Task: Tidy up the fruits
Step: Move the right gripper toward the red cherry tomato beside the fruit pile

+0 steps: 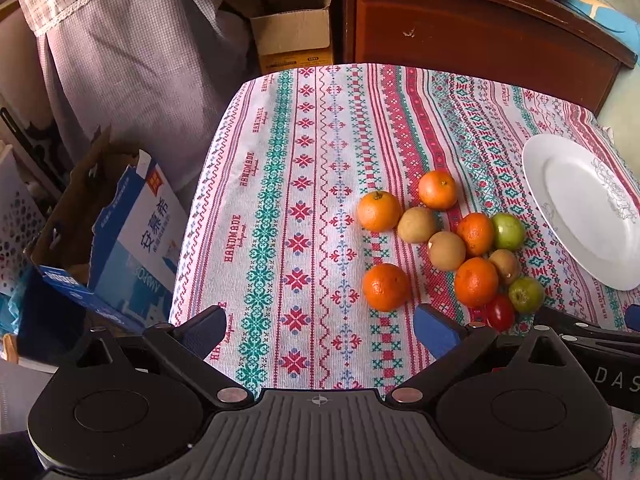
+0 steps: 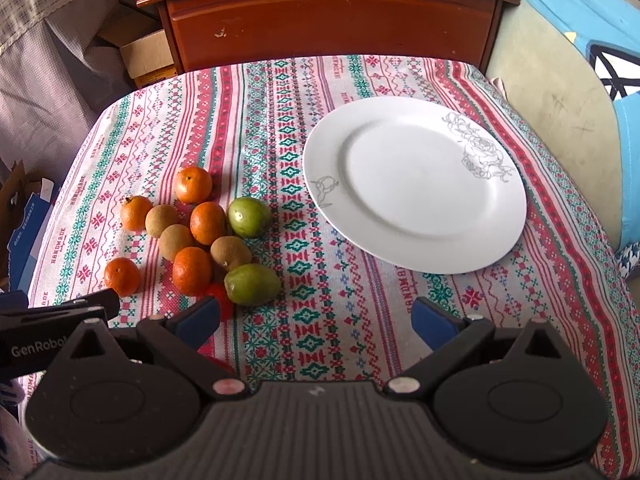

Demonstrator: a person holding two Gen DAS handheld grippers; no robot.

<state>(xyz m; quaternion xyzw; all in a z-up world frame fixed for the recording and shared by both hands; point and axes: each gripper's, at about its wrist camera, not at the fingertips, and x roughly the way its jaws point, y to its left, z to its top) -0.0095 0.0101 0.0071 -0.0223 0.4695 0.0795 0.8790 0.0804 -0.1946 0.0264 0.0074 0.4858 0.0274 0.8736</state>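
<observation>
A cluster of fruit lies on the patterned tablecloth (image 1: 304, 184): several oranges (image 1: 386, 287) (image 2: 192, 271), brown round fruits (image 1: 446, 250) (image 2: 231, 253), two green fruits (image 1: 525, 294) (image 2: 252, 284) and a red cherry tomato (image 1: 500, 312) (image 2: 218, 294). A white plate (image 2: 416, 184) with a grey rose drawing, holding nothing, sits right of the fruit; it also shows in the left wrist view (image 1: 588, 208). My left gripper (image 1: 320, 330) is open and empty, just in front of the nearest orange. My right gripper (image 2: 316, 322) is open and empty, right of the fruit and in front of the plate.
A brown wooden cabinet (image 2: 328, 20) stands behind the table. Cardboard boxes (image 1: 292, 32) and a blue and white carton (image 1: 136, 240) sit on the floor to the left. A blue cushioned seat (image 2: 592, 60) is at the right. The cloth drops off at the table's left edge.
</observation>
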